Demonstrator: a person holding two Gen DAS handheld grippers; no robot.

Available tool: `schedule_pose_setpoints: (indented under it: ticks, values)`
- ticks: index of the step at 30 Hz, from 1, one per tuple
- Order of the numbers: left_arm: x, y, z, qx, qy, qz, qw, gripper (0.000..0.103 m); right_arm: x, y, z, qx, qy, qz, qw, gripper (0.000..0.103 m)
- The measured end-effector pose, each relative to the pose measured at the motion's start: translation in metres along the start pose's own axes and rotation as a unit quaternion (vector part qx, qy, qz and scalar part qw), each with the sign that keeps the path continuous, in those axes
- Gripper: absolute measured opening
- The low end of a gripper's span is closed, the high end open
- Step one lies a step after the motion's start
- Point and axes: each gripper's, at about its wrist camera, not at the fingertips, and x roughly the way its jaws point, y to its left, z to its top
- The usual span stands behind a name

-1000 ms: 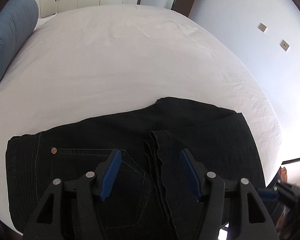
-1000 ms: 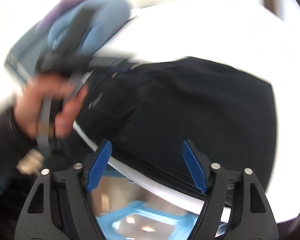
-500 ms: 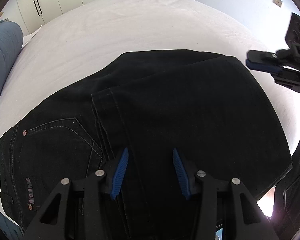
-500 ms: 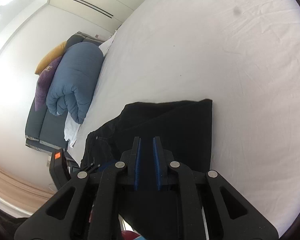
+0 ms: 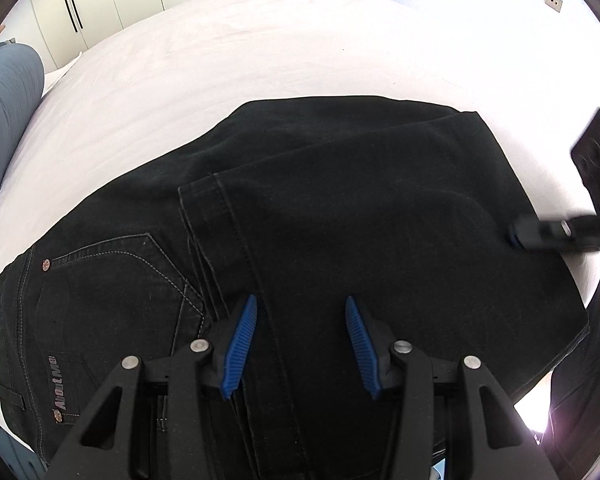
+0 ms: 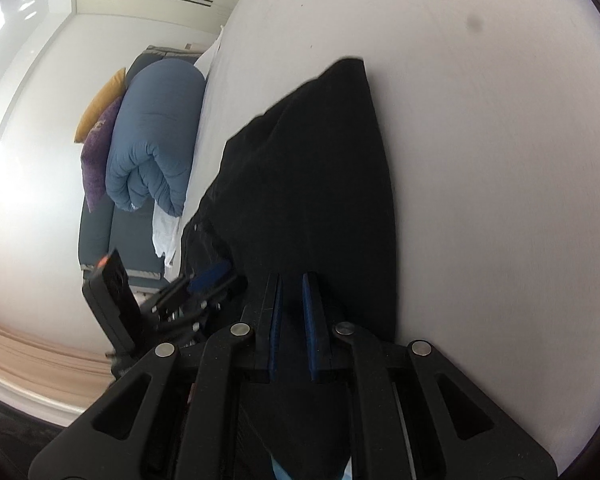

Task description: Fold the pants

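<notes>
Black denim, the pants [image 5: 340, 220] lie on the white bed [image 5: 260, 60], already folded once: the leg part is laid over the seat part, and the hem edge [image 5: 204, 216] crosses the back pocket [image 5: 112, 276] just ahead and to the left of the left claw [image 5: 298, 346]. This claw stands half spread over the cloth near the bed's front edge, its blue pads one on each side of a long seam, and I see no cloth pinched between them. Its jaws came closer together a moment ago, so I judge that it is set here to take the layered edge for the next fold.

The right claw [image 6: 292, 320] is at the fold on the other side of the pants. Its pads are almost pressed together, having just closed, and the dark cloth lies directly below and ahead of them. Whether a thin layer is caught between them I cannot tell, because all is black there. In the left wrist view the same claw [image 5: 518, 236] meets the right edge of the pants.

Around: a rolled blue duvet [image 6: 156, 136] with a purple cushion [image 6: 98, 156] far to the left of the right claw, and white wardrobe doors [image 5: 112, 4] beyond the bed. Nothing lies on the bed ahead of either claw, so there is free room for folding. Only the thick overlapping layers may slip.
</notes>
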Motion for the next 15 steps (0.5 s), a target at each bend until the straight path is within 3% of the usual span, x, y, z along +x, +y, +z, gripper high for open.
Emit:
schedule_pose_setpoints:
  ticks: [5,8,13,15]
  values:
    - [-0.001,-0.003,-0.001,-0.001,-0.002,-0.001,1.0,0.049,-0.002,0.028,-0.067,-0.017,0.043,-0.012,0.999,0.008]
    - [-0.002,0.0,-0.004,-0.003,-0.007,-0.005,1.0,0.049,-0.01,0.045,-0.095,-0.057,0.061,-0.055,0.995,0.009]
    - [-0.008,0.002,-0.011,-0.006,-0.029,-0.002,0.9996,0.049,-0.041,0.078,-0.079,-0.074,0.004,-0.051,0.996,0.009]
    - [-0.015,0.001,-0.018,-0.009,-0.042,0.003,0.9991,0.049,-0.021,0.099,-0.053,-0.087,0.004,-0.038,0.995,0.009]
